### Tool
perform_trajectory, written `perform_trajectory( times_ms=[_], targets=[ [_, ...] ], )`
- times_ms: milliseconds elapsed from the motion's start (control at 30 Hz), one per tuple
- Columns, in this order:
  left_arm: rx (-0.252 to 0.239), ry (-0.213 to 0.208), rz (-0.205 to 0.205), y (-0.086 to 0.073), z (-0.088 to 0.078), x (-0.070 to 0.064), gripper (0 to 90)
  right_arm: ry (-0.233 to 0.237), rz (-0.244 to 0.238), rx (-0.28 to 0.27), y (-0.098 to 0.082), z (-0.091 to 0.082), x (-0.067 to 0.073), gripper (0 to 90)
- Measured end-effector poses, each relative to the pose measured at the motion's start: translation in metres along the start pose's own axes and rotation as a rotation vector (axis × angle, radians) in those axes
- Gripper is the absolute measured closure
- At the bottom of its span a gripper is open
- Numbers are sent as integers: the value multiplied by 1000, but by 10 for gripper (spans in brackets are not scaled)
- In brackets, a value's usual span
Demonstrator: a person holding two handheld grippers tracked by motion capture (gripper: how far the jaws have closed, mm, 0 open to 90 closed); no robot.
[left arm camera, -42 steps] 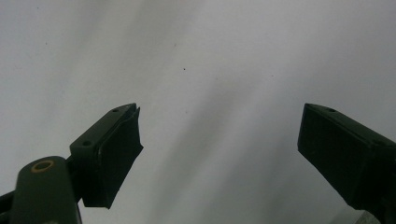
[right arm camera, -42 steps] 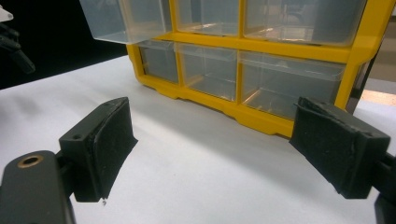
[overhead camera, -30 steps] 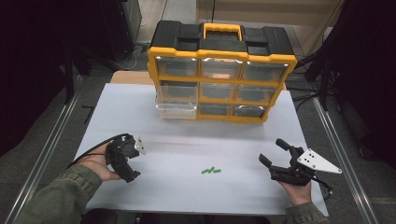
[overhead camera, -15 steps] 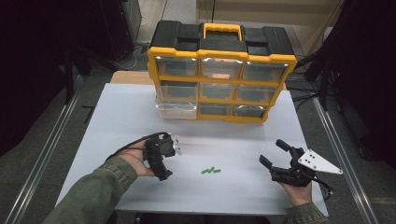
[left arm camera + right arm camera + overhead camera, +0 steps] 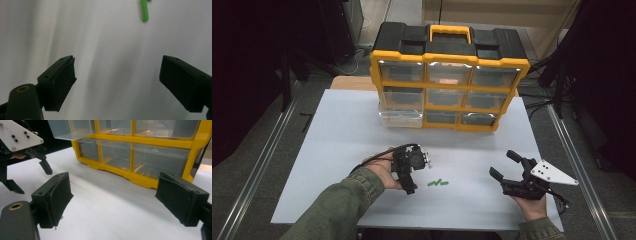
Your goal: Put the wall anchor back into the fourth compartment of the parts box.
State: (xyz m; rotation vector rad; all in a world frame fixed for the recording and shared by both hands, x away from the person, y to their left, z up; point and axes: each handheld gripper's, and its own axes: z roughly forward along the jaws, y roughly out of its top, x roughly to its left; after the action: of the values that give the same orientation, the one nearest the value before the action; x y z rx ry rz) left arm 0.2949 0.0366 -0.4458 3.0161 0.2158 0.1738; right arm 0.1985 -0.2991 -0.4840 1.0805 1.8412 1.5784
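Our left gripper [image 5: 412,172] hangs just above the white desk [image 5: 337,145] with its jaws wide open and nothing between them. The green plastic pieces [image 5: 438,183] lie flat on the desk just beside it, toward our right. In the left gripper view one green piece [image 5: 144,11] sits near the top edge, well off the line between the jaws. Our right gripper [image 5: 517,177] rests near the right edge of the desk, jaws also open and empty, facing the yellow drawer cabinet [image 5: 447,125].

The main risk we see is a missed pick. The pieces are thin and lie flush on a smooth surface, so if we close without first centring them, the jaws will likely meet on air or clip one end and flick the piece away. Coming down too steeply could drive a jaw tip into the desk and shove the pieces sideways. There seem to be two pieces lying close together, so a grab may catch one and knock the other out of reach. The clear drawer [image 5: 401,119] at the lower left of the cabinet stands pulled out, and a careless swing of the left arm toward it could bump it.
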Motion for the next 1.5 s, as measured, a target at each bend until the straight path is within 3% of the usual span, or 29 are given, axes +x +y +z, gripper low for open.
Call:
perform_trajectory(
  times_ms=[167, 333, 533, 733, 867, 900, 933, 1100, 1200, 1400, 1500],
  targets=[
    [-2, -1, 14, 14, 5, -4, 138, 1, -3, 4, 0, 1, 0, 136],
    [-6, -29, 15, 28, 10, -7, 138, 2, -2, 4, 0, 1, 0, 137],
    [16, -20, 58, 44, 18, -12, 147, 11, -7, 19, -1, 3, 1, 137],
    [32, -42, 54, 52, 25, -17, 149, 16, -4, 10, -1, 2, 1, 138],
    [35, -52, 43, 54, 26, -14, 193, 15, 0, 8, 0, 1, 1, 138],
    [18, -65, 23, 54, 26, -13, 295, 16, -2, 6, 0, 1, 1, 139],
    [18, -65, 23, 54, 26, -13, 321, 17, -1, 7, 0, 1, 1, 139],
    [20, -109, 6, 55, 26, -10, 387, 19, 0, 5, 0, 1, 1, 139],
    [24, -132, 10, 55, 27, -9, 423, 20, -2, 5, 0, 1, 0, 140],
    [33, -136, 27, 55, 31, -9, 483, 21, -1, 4, 0, 1, 0, 140],
    [45, -131, 33, 55, 31, -10, 555, 21, 0, 4, 0, 0, 0, 140]
  ],
)
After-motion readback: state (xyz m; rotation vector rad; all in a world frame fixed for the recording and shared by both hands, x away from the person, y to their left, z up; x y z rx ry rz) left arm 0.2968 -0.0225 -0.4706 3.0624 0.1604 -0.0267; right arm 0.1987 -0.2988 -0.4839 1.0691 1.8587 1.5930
